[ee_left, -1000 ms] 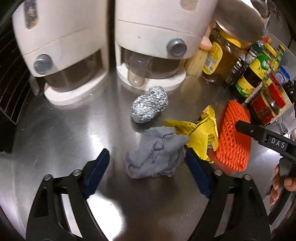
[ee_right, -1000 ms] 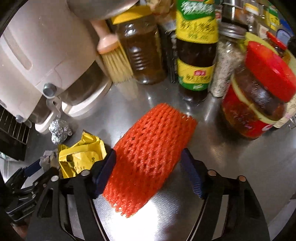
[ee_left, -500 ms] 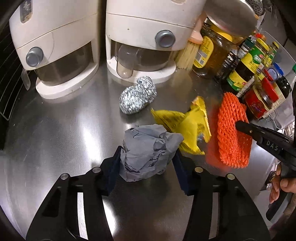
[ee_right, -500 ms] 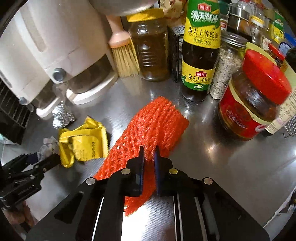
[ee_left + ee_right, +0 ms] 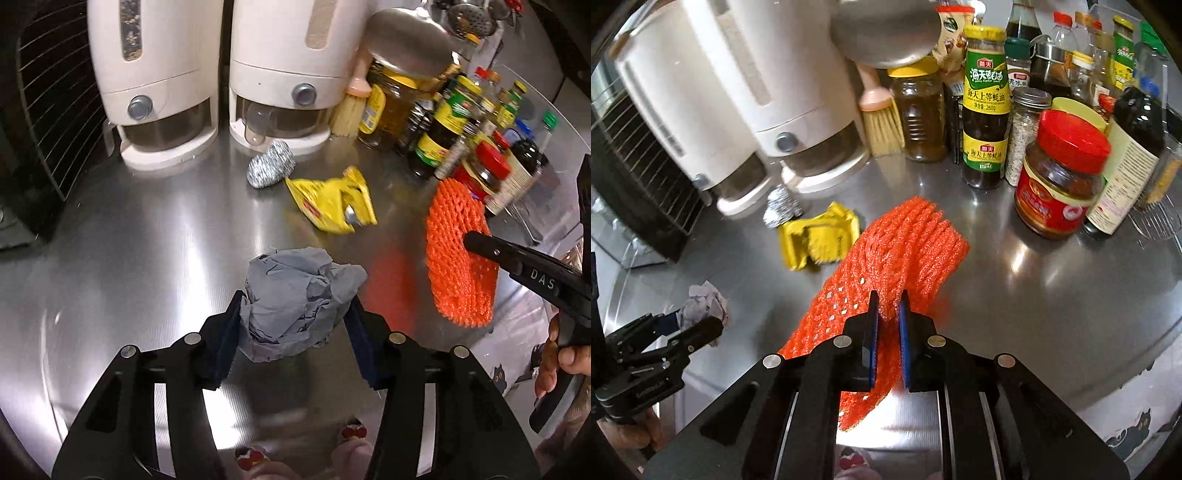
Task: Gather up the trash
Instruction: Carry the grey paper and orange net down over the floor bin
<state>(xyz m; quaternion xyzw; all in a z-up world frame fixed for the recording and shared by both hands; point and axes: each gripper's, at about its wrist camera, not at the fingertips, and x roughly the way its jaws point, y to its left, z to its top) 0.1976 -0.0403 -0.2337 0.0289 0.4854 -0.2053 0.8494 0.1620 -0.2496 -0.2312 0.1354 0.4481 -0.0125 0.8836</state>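
My left gripper (image 5: 293,317) is shut on a crumpled grey paper wad (image 5: 295,302) and holds it above the steel counter (image 5: 129,240). My right gripper (image 5: 887,306) is shut on an orange foam net sleeve (image 5: 908,243), lifted off the counter; it also shows in the left wrist view (image 5: 456,254). A crumpled yellow wrapper (image 5: 334,205) and a foil ball (image 5: 269,166) lie on the counter further back, and both show in the right wrist view: the wrapper (image 5: 818,238), the foil ball (image 5: 781,210).
Two white dispensers (image 5: 280,70) stand at the back. A brush (image 5: 881,122), bottles and jars (image 5: 1060,173) crowd the back right. A black wire rack (image 5: 44,110) stands at the left. The counter's front edge (image 5: 1108,395) is close.
Both grippers closed, the left on the grey wad, the right on the orange net, and both have lifted and pulled back from the counter items.
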